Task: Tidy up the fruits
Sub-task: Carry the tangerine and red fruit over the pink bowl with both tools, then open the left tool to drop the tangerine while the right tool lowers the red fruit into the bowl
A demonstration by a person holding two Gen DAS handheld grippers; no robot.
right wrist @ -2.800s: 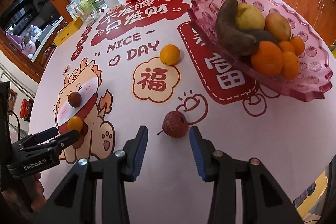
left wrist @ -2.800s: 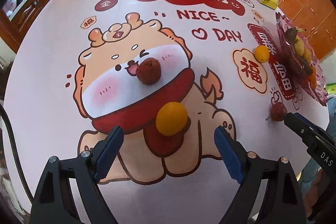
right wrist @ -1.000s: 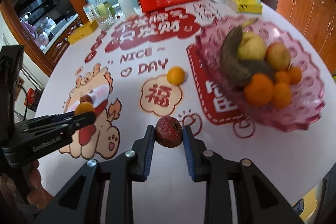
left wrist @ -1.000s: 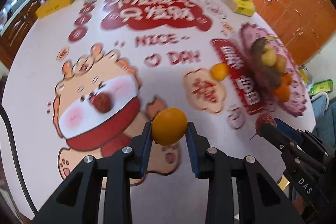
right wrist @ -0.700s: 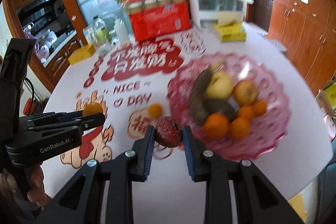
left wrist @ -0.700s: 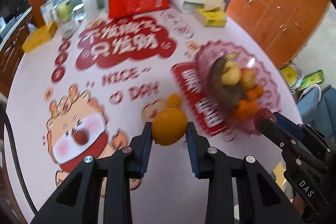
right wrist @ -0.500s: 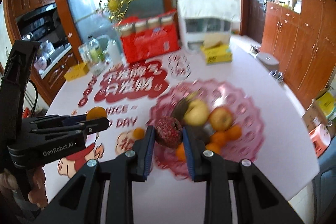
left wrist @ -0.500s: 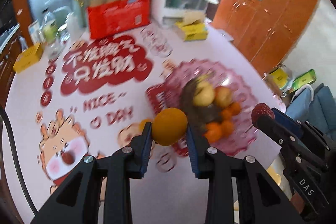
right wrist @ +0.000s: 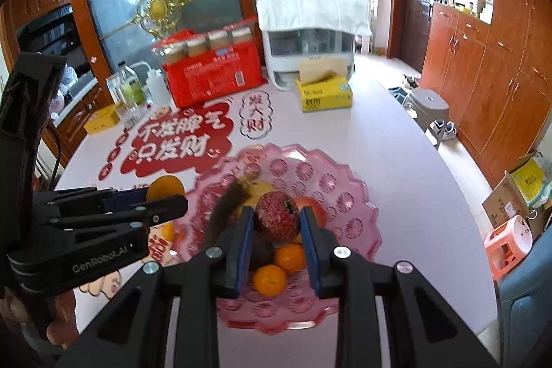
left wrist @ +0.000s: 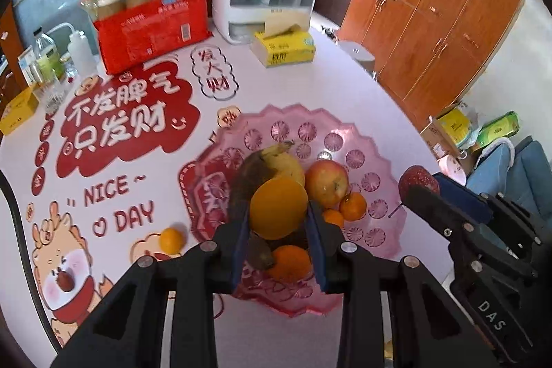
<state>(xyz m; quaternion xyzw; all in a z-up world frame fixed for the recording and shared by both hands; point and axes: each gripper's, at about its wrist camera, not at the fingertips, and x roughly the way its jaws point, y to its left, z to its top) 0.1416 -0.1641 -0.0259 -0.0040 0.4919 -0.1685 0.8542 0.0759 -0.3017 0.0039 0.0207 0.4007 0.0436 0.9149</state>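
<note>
Fruit held in both grippers above pink bowl (left wrist: 348, 161) — left gripper (left wrist: 278, 230) clamped on orange (left wrist: 278, 208), right gripper (right wrist: 277, 238) clamped on red bumpy fruit (right wrist: 277, 217) (lychee-like); small orange (left wrist: 170, 239) lies on tablecloth (left wrist: 103, 133).

Both claws lifted their fruit over the pink bowl (left wrist: 358, 140).

Fruit bowl (left wrist: 348, 157): pink translucent plastic, glossy, moulded rosettes. I saw a smooth printed tablecloth (left wrist: 296, 81) under it, slight sheen. Orange (left wrist: 278, 208) over the bowl looked matt, fine-pored; the red fruit (right wrist: 277, 222) rough, bumpy. Gripper pads (left wrist: 240, 242) were matt blue, ribbed. Behind the bowl: shiny red plastic-wrapped pack (left wrist: 151, 26), varnished wood cabinets (left wrist: 448, 23).
</note>
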